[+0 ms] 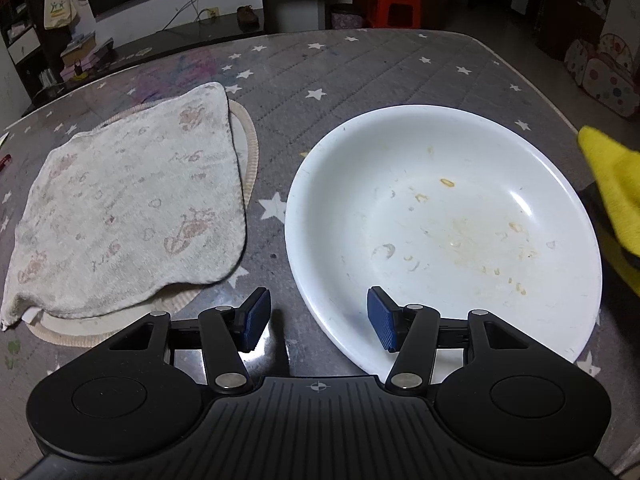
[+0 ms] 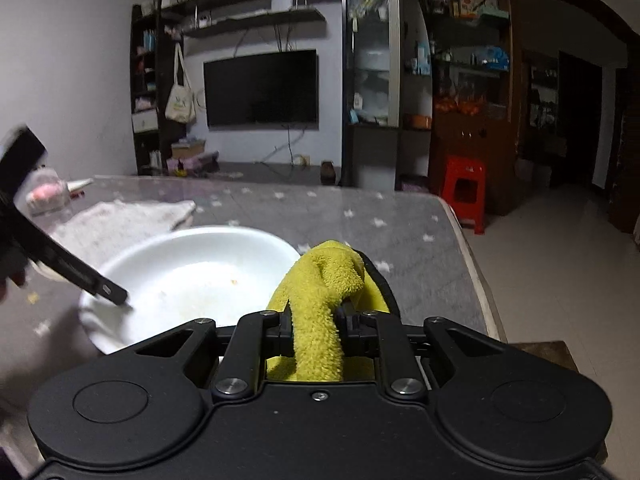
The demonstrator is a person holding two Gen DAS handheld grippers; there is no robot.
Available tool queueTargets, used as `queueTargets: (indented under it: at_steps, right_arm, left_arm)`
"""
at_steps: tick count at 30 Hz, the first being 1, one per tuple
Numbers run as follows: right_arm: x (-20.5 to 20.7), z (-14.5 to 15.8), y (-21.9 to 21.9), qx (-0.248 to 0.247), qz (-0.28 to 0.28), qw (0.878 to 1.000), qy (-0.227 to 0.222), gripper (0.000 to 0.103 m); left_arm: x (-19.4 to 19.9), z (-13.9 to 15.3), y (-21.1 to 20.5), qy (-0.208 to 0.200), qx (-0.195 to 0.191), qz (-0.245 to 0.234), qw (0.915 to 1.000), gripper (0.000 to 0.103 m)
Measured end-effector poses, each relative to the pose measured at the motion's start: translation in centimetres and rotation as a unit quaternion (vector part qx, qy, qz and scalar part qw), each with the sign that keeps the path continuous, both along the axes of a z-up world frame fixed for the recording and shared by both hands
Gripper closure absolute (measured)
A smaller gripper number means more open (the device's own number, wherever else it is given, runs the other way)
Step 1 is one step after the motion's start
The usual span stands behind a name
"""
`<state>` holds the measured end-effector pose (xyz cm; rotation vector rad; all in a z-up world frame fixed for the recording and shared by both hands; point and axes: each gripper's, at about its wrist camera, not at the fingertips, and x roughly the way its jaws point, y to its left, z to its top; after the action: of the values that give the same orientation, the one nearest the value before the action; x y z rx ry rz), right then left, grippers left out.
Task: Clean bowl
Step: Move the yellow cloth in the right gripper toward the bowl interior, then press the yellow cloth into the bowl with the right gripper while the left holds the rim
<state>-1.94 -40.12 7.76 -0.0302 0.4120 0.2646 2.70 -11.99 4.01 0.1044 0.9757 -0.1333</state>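
Bowl [image 1: 440,232]: white, shallow, dried food specks inside; on the star-print bench [image 1: 360,72], right of a folded pale towel [image 1: 128,208].
Left gripper [image 1: 318,318]: jaws apart, straddling the bowl's near rim, not pressing it.
Right gripper [image 2: 314,322]: jaws clamped on yellow cloth [image 2: 320,300], beside the bowl's right edge.

One white round plastic bowl [image 1: 440,216], one yellow terry cloth [image 2: 320,320], one pale patterned towel [image 1: 120,208], one red plastic stool [image 2: 464,192]
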Motion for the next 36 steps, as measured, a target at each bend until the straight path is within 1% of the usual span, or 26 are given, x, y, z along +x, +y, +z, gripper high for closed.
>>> queueTargets:
  at_steps: [4, 10, 19, 24, 27, 31, 36]
  right_arm:
    - [0.2, 0.4, 1.7, 0.002, 0.024, 1.000, 0.006, 0.084]
    - [1.5, -0.7, 5.0, -0.015, 0.064, 0.997, 0.035, 0.084]
    - [2.1, -1.7, 8.1, -0.026, 0.089, 0.993, 0.075, 0.084]
    - [2.2, -1.7, 9.2, -0.025, 0.103, 0.990, 0.090, 0.084]
    - [2.2, -1.7, 9.8, -0.022, 0.114, 0.988, 0.100, 0.084]
    - [2.5, -2.0, 10.2, -0.040, 0.119, 0.985, 0.117, 0.084]
    - [3.0, -2.5, 9.7, -0.050, 0.120, 0.984, 0.125, 0.084]
  left_arm:
    - [-0.1, -0.1, -0.2, 0.000, 0.001, 0.000, 1.0000, 0.048]
    - [-0.2, -0.3, -0.4, -0.005, 0.003, 0.002, 1.0000, 0.048]
    - [-0.3, -0.7, -1.2, -0.013, 0.012, -0.006, 0.9998, 0.048]
    - [-0.6, -0.8, -1.7, -0.024, 0.024, -0.013, 0.9993, 0.049]
    - [-0.5, -1.0, -2.0, -0.026, 0.025, -0.014, 0.9993, 0.050]
    - [-0.4, -1.1, -2.3, -0.026, 0.025, -0.019, 0.9992, 0.053]
    - [-0.4, -1.0, -2.2, -0.028, 0.030, -0.019, 0.9990, 0.053]
